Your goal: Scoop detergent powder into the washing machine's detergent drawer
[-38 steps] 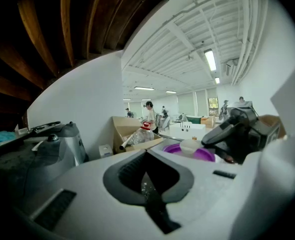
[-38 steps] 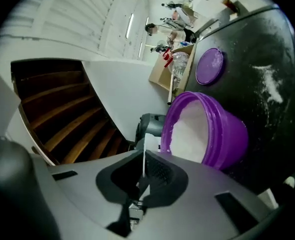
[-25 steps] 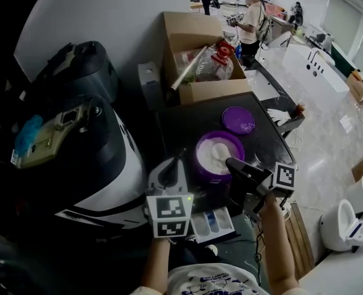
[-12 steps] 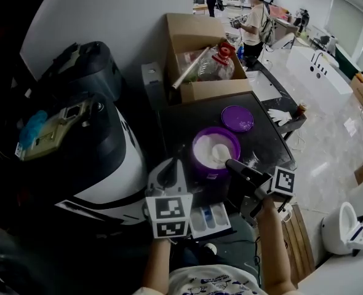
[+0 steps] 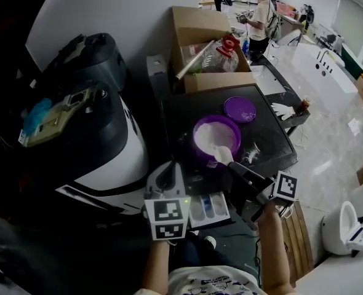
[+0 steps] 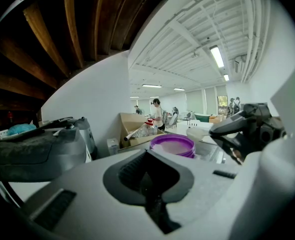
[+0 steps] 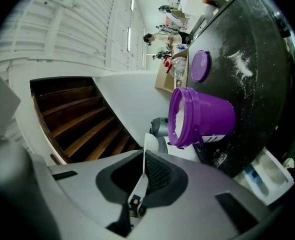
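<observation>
A purple tub (image 5: 216, 139) of white detergent powder stands open on the dark machine top (image 5: 175, 118). Its purple lid (image 5: 239, 109) lies just behind it. My right gripper (image 5: 233, 167) is shut on the handle of a white scoop (image 5: 223, 155), whose bowl holds powder over the tub's near rim. In the right gripper view the thin scoop handle (image 7: 145, 154) runs out from the closed jaws toward the tub (image 7: 207, 116). The detergent drawer (image 5: 210, 208) is pulled open below, between both grippers. My left gripper (image 5: 167, 172) is shut and empty, left of the tub (image 6: 172, 145).
Spilled powder (image 5: 253, 154) dusts the top to the right of the tub. A cardboard box (image 5: 209, 48) of bottles stands behind. Left of the machine sit black appliances (image 5: 89, 63). A person (image 5: 261, 17) stands far behind by a white counter.
The right gripper has drawn back toward me and lifted the scoop out of the powder; its filled bowl now shows at the tub's near rim. The left gripper has stayed put.
</observation>
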Motion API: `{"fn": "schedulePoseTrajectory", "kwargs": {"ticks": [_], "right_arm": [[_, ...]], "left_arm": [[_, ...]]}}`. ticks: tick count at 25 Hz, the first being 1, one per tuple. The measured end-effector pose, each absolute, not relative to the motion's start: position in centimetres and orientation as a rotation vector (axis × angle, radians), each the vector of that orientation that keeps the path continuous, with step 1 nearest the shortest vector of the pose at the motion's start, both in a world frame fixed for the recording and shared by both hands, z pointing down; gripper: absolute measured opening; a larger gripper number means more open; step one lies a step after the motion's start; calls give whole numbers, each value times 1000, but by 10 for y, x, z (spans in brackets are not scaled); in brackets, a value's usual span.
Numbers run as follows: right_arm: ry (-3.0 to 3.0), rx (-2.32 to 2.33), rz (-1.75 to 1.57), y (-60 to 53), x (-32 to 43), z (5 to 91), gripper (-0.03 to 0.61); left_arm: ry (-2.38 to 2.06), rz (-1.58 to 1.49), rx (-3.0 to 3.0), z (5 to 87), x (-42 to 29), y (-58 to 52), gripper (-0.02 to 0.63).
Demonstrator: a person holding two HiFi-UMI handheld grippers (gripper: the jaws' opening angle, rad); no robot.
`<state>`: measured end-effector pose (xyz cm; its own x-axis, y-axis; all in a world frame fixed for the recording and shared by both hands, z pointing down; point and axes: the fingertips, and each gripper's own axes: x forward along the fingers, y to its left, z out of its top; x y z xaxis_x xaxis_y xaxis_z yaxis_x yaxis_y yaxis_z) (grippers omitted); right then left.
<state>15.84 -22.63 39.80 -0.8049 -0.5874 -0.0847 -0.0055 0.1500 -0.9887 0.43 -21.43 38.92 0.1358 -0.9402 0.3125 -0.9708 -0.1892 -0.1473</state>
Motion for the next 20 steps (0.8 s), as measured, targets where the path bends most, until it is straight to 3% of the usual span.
{"fn": "schedulePoseTrajectory", "kwargs": {"ticks": [20], "right_arm": [[1971, -672, -1753, -161, 157, 449, 20]], "left_arm": [[-1793, 608, 2313, 433, -1, -180, 2]]}}
